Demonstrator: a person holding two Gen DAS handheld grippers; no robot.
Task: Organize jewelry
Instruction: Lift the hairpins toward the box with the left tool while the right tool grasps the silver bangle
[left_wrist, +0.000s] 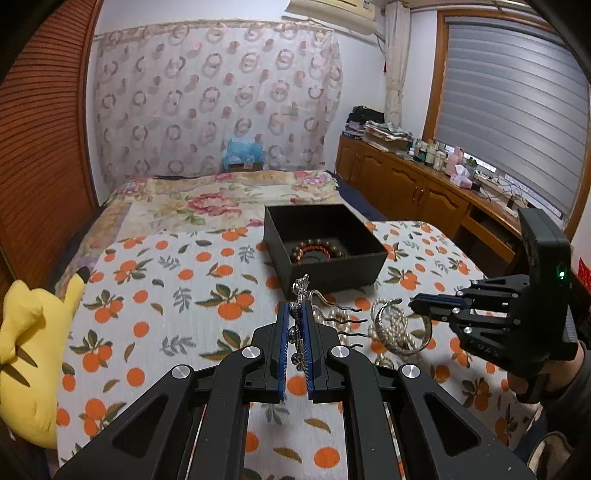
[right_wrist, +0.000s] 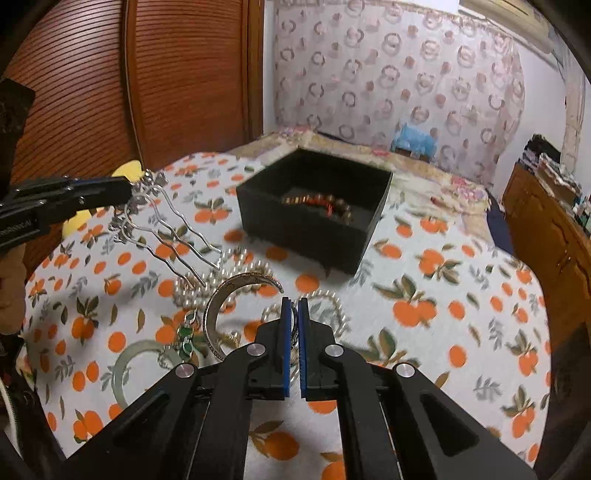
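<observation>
My left gripper (left_wrist: 295, 308) is shut on the ornate head of a silver hair comb (right_wrist: 162, 225), held above the cloth; its wavy prongs (left_wrist: 341, 325) point right. My right gripper (right_wrist: 293, 301) is shut on a silver cuff bangle (right_wrist: 236, 291), which rises a little over a heap of pearl strands (right_wrist: 207, 277). The bangle and pearls also show in the left wrist view (left_wrist: 391, 328), with the right gripper (left_wrist: 413, 304) beside them. The open black box (left_wrist: 325, 247) stands beyond, holding a brown and red bead bracelet (right_wrist: 321, 203).
An orange-print cloth (right_wrist: 443, 295) covers the table. A pale jade bangle (right_wrist: 125, 365) and a green pendant (right_wrist: 186, 336) lie at the near left. A yellow plush toy (left_wrist: 29, 350) sits at the left edge. A bed and wooden cabinets stand behind.
</observation>
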